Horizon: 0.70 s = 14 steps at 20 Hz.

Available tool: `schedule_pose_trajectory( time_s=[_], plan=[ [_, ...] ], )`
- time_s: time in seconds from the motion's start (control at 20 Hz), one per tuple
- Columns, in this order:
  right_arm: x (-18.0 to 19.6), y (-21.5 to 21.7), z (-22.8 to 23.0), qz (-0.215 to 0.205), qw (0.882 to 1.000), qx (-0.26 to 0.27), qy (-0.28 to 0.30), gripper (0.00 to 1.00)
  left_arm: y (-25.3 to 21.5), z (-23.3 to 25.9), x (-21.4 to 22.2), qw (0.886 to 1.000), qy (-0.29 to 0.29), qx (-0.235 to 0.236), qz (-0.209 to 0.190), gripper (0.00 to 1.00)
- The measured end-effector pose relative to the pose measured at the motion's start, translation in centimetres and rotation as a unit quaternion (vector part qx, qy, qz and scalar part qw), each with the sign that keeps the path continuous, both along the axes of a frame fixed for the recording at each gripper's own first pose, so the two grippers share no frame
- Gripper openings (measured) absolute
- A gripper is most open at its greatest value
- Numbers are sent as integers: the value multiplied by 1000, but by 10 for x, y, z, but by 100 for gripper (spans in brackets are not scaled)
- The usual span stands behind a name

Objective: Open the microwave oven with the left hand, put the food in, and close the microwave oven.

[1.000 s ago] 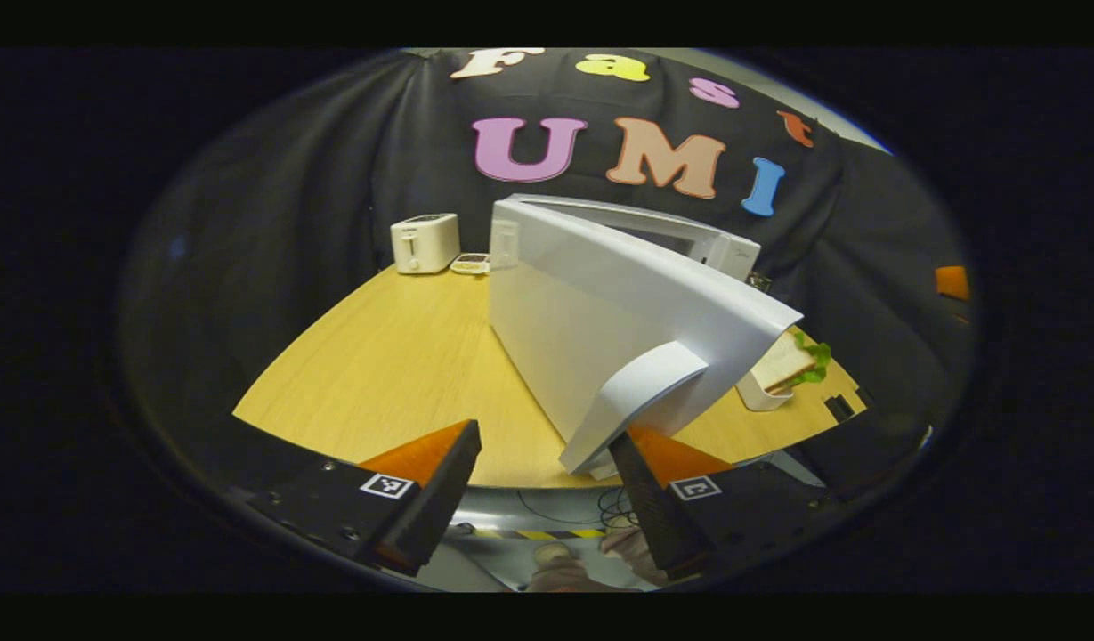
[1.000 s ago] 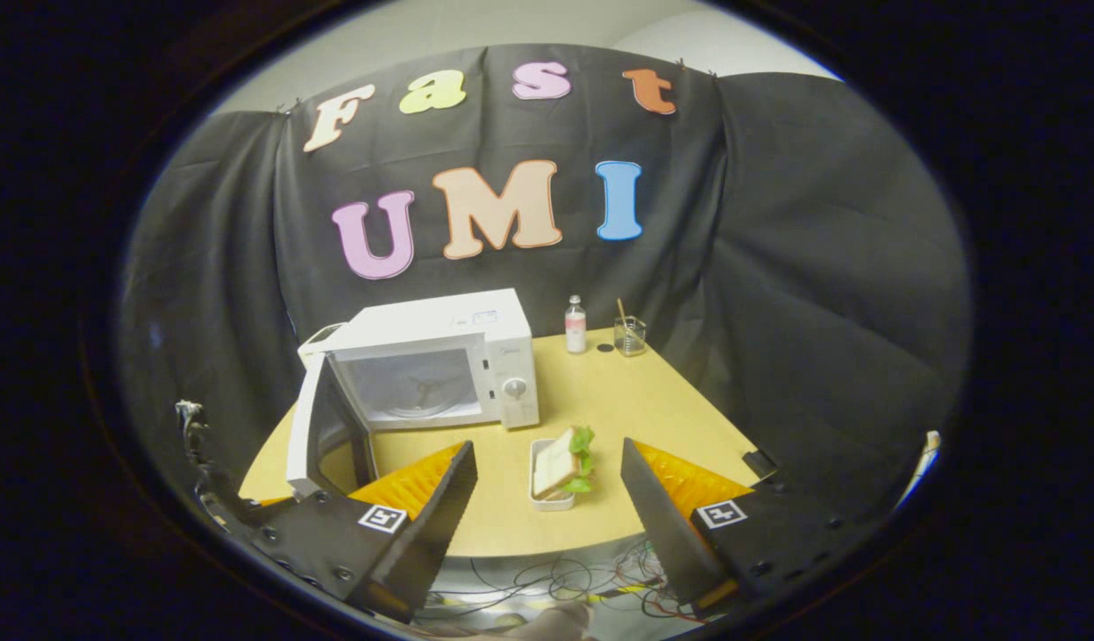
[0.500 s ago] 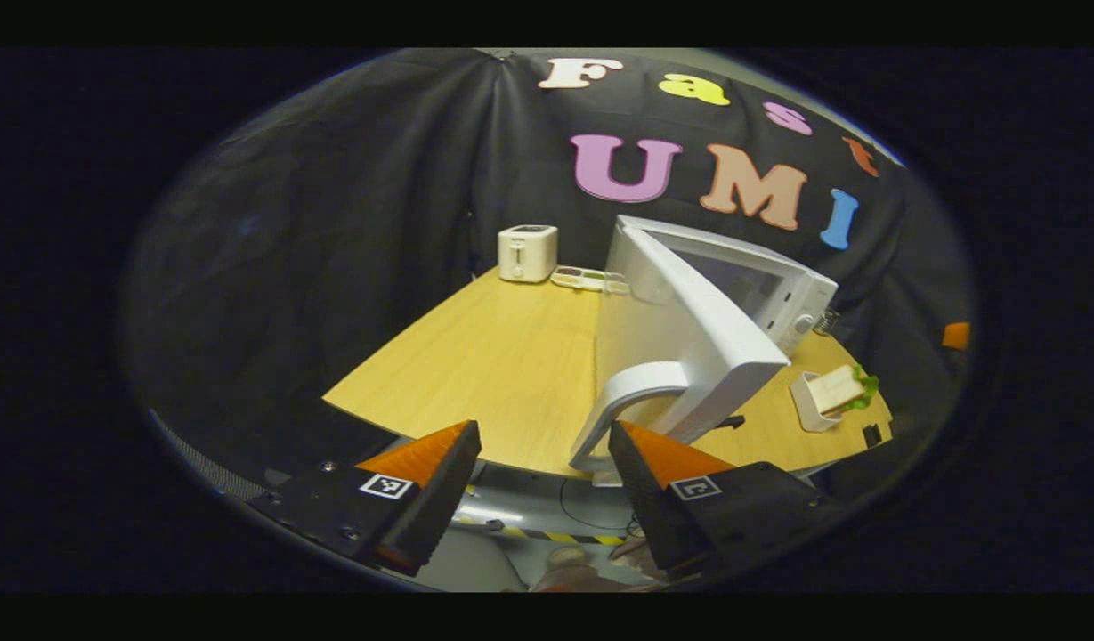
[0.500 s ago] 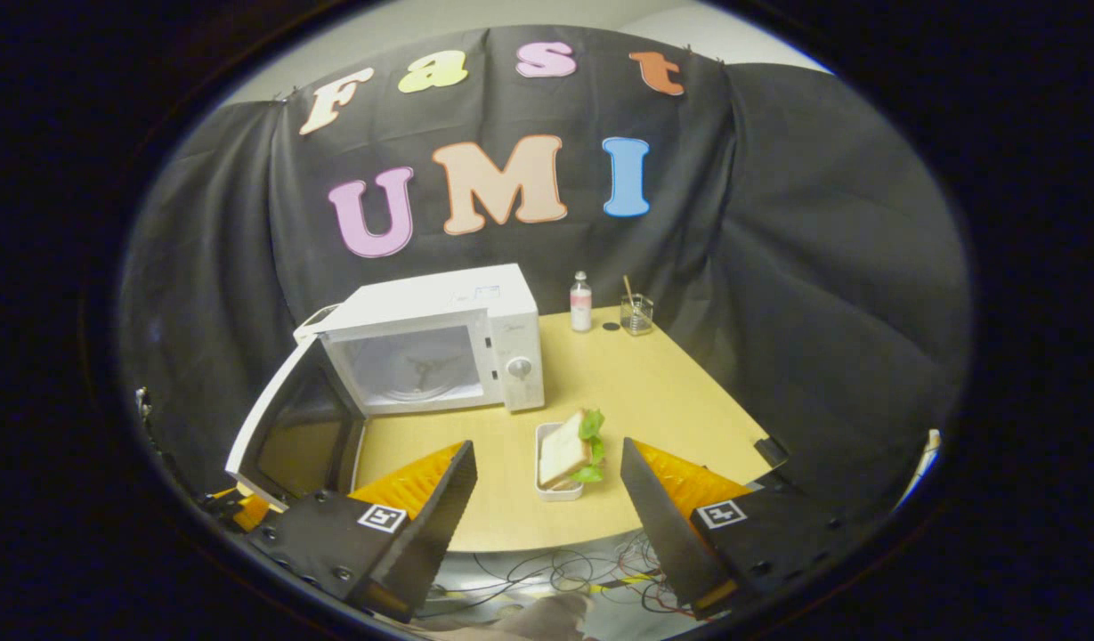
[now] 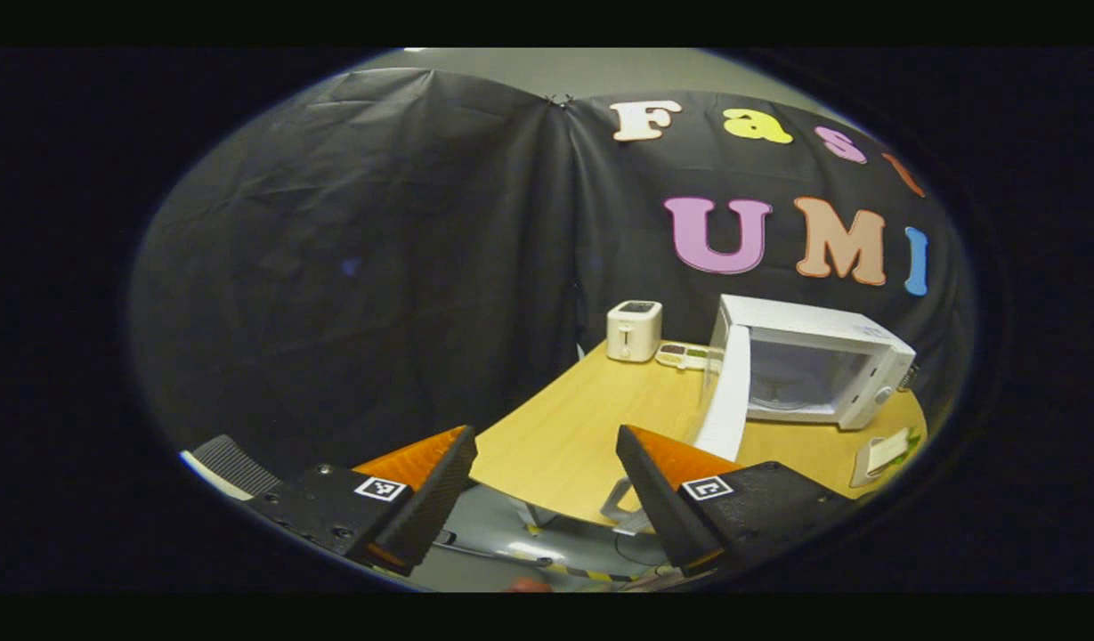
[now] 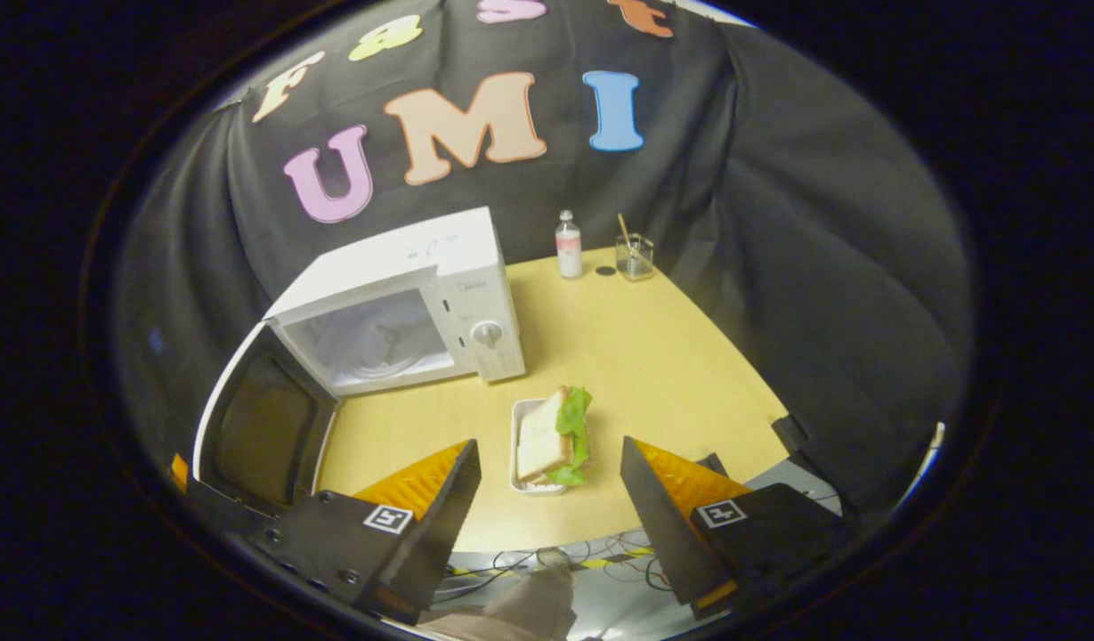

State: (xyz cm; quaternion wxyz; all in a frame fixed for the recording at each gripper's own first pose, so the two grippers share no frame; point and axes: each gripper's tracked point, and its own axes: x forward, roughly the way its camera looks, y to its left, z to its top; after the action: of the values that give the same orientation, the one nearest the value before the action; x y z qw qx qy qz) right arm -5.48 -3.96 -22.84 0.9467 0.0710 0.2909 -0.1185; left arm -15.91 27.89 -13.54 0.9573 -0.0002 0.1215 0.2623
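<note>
Pale wooden tabletop [image 6: 653, 356] is carrying a white microwave oven [image 6: 404, 307], door [image 6: 262, 427] hanging open, partly hidden. Sandwich in white tray [image 6: 551, 436] is sitting near right gripper [image 6: 551, 512]; left gripper [image 5: 542, 494] is spread, both holding nothing.

place: staged recording booth | evidence: black cloth wall [image 6: 778, 223], lone table [image 6: 636, 356], floor cables [image 6: 591, 565]

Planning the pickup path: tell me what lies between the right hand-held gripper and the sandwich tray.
Bare tabletop; in the right gripper view, the sandwich tray sits just ahead of the open right hand-held gripper.
</note>
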Motion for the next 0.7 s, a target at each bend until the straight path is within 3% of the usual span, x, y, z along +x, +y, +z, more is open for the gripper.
schedule_pose_trajectory(
  time_s=[0.15,0.2,0.25,0.3,0.4,0.45,0.5,0.65,0.7],
  plan=[
    [27,-12,-26,20,998,25,50,92,-13,21,10,999,-27,-14,19,96],
    [33,-15,-35,26,997,38,66,99,-16,28,14,999,-36,-13,23,94],
    [40,-15,-44,31,995,55,80,92,-19,32,18,999,-41,-9,26,94],
    [48,-16,-52,35,993,72,92,93,-25,36,26,999,-46,-5,27,99],
    [57,-16,-68,45,986,103,120,93,-41,40,41,998,-52,-4,25,96],
    [60,-17,-78,48,983,112,140,99,-48,43,47,998,-55,-5,23,96],
    [61,-20,-91,53,978,115,167,92,-55,45,53,998,-59,-8,21,96],
    [64,-28,-119,64,966,117,223,92,-78,47,76,997,-70,-17,14,96],
    [68,-29,-127,66,962,126,232,99,-84,47,84,997,-71,-17,13,96]
  ],
)
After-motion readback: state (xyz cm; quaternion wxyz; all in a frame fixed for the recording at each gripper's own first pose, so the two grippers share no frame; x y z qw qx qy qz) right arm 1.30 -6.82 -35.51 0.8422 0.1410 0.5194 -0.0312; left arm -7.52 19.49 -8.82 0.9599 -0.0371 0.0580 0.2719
